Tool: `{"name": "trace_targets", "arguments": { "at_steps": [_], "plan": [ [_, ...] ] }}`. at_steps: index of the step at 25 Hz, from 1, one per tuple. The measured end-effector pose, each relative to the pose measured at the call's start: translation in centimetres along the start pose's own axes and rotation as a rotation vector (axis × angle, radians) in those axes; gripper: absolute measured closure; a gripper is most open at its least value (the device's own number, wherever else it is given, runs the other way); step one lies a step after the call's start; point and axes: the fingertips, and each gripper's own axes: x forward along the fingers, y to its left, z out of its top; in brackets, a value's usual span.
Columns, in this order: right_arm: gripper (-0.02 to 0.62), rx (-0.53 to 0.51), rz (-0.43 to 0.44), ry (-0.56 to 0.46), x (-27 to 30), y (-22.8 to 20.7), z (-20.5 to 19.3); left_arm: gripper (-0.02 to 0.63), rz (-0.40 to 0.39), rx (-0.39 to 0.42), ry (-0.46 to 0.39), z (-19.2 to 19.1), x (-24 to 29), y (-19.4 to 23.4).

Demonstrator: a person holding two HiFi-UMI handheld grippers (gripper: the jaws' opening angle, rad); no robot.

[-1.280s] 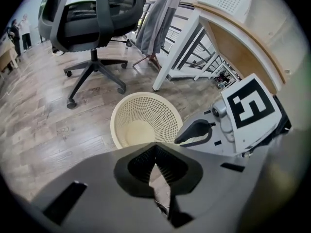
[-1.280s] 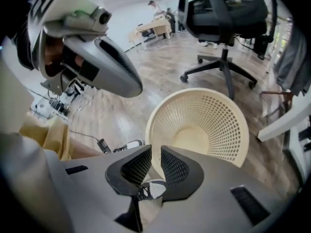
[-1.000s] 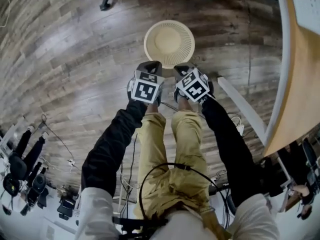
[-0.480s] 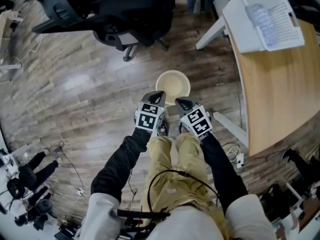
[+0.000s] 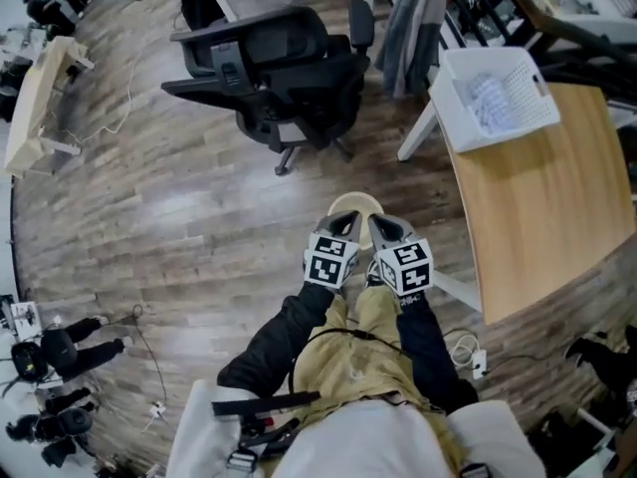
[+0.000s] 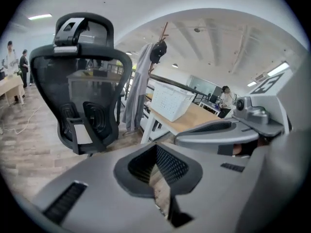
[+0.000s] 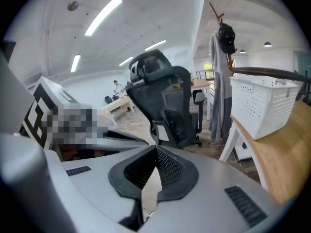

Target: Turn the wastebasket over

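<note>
Both grippers are up at waist level, side by side, almost touching. The left gripper (image 5: 344, 221) has its jaws pressed together at the tips with nothing between them, as its own view (image 6: 155, 147) shows. The right gripper (image 5: 382, 226) matches it, jaws closed and empty, confirmed in the right gripper view (image 7: 155, 148).

The wastebasket (image 5: 355, 203) is a small, cream, round thing on the wooden floor (image 5: 199, 217). It sits just ahead of the person's feet, and the two gripper noses half hide it in the head view. Neither gripper touches it. I can't tell from here whether its mouth or its base faces up.

Look where the gripper cameras are aimed: out across the room, at the black office chair (image 6: 85, 81) and the white basket (image 7: 265, 106) on the table (image 5: 537, 187), not down at the floor. That reads as a neutral carry to me, tools tucked in and level because the person stands upright over the basket. With the jaws closed, nothing can hook that rim. By my reckoning, any grab needs a bend down and the jaws opened first. There's open floor around the basket, so tipping it shouldn't snag the chair.
</note>
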Motion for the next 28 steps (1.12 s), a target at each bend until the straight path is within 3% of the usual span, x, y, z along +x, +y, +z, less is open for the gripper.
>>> {"name": "trace_targets", "arguments": {
  "at_steps": [5,11,16,22,28],
  "plan": [
    [0.574,-0.041,-0.039,-0.15,-6.0,1.5,6.8,0.604,0.043,0.059,-0.169,6.7,-5.4,-2.2],
    [0.574,-0.099,-0.078,-0.356,-12.5,2.6,15.8,0.604,0.097,0.027,-0.379,14.3,-11.9,-3.5],
    [0.574,-0.169,-0.055,-0.492,-17.1,5.3,22.1,0.604,0.107,0.116,-0.522,20.7,-17.1,-5.9],
    [0.574,-0.226,-0.048,-0.609,-19.7,7.7,26.3,0.603,0.16,0.169,-0.65,25.0,-21.0,-6.6],
    [0.574,-0.256,-0.065,-0.674,-21.1,7.9,28.9,0.603,0.175,0.173,-0.684,27.1,-21.4,-6.3]
  ]
}}
